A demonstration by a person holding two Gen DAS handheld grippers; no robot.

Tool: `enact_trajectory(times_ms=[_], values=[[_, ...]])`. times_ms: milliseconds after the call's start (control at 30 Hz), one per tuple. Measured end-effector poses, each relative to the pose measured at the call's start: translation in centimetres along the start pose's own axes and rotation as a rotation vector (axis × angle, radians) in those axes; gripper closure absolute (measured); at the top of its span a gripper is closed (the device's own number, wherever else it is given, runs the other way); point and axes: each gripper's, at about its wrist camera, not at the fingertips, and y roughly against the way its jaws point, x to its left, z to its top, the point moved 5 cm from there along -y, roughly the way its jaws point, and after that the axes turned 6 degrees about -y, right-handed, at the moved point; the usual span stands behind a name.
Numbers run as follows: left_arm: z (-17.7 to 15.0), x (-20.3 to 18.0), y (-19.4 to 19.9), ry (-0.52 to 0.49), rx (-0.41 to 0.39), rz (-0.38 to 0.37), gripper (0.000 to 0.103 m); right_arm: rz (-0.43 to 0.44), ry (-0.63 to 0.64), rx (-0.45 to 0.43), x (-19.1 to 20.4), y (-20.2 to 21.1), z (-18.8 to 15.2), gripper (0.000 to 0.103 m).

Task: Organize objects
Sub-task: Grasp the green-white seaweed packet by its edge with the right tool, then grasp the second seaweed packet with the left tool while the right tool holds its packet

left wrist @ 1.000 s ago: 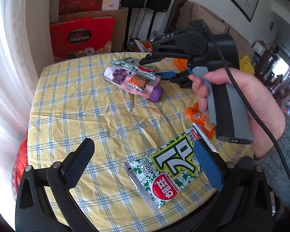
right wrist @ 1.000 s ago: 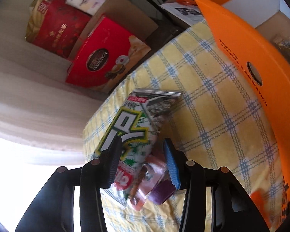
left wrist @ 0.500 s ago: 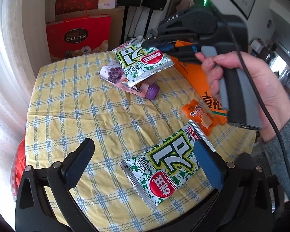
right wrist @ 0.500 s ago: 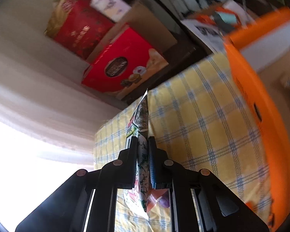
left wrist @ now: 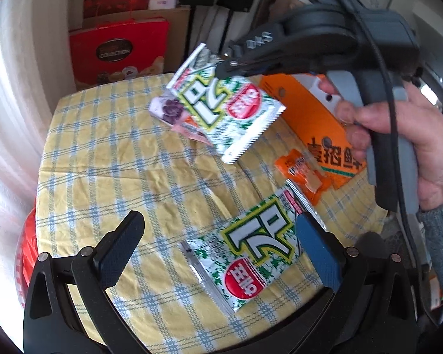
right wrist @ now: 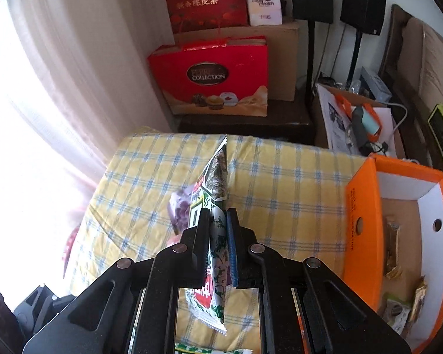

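My right gripper (right wrist: 217, 221) is shut on a green-and-white snack packet (right wrist: 215, 236) and holds it in the air above the yellow checked tablecloth (right wrist: 280, 183). The left wrist view shows that gripper (left wrist: 226, 69) pinching the packet (left wrist: 224, 109) by its upper edge. My left gripper (left wrist: 218, 236) is open and empty, low over the table's near edge, with a second green-and-white packet (left wrist: 248, 262) lying flat between its fingers. A purple pouch (left wrist: 168, 110) lies on the cloth behind the lifted packet.
An open orange box (right wrist: 366, 230) with several small packets inside stands at the table's right side. A small orange sachet (left wrist: 302, 174) lies beside it. A red gift bag (right wrist: 212, 79) and cardboard boxes stand behind the table. A white curtain hangs at the left.
My right gripper closed on the green-and-white packet that lay on the purple pouch and lifted it off the table. My left gripper has stayed open above the second packet.
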Motion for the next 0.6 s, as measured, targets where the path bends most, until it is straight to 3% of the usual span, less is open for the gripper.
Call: enact_trajectory(times_ms=[267, 367, 500, 600], values=[[-0.2, -2.6, -1.5, -0.131, 0.059, -0.022, 0.001, 0.074, -0.077, 0.003, -0.8, 1.4, 0.0, 0.094], [-0.4, -3.7, -2.0, -0.194, 0.079, -0.066, 0.001, 0.095, -0.093, -0.004, -1.4, 2.5, 0.1, 0.094], [-0.7, -5.5, -3.4, -0.313, 0.153, -0.115, 0.001, 0.138, -0.128, -0.005, -2.3, 4.0, -0.1, 0.094], [-1.0, -6.3, -4.7, -0.382, 0.205, -0.107, 0.001, 0.162, -0.15, -0.011, -3.1, 5.1, -0.3, 0.093]])
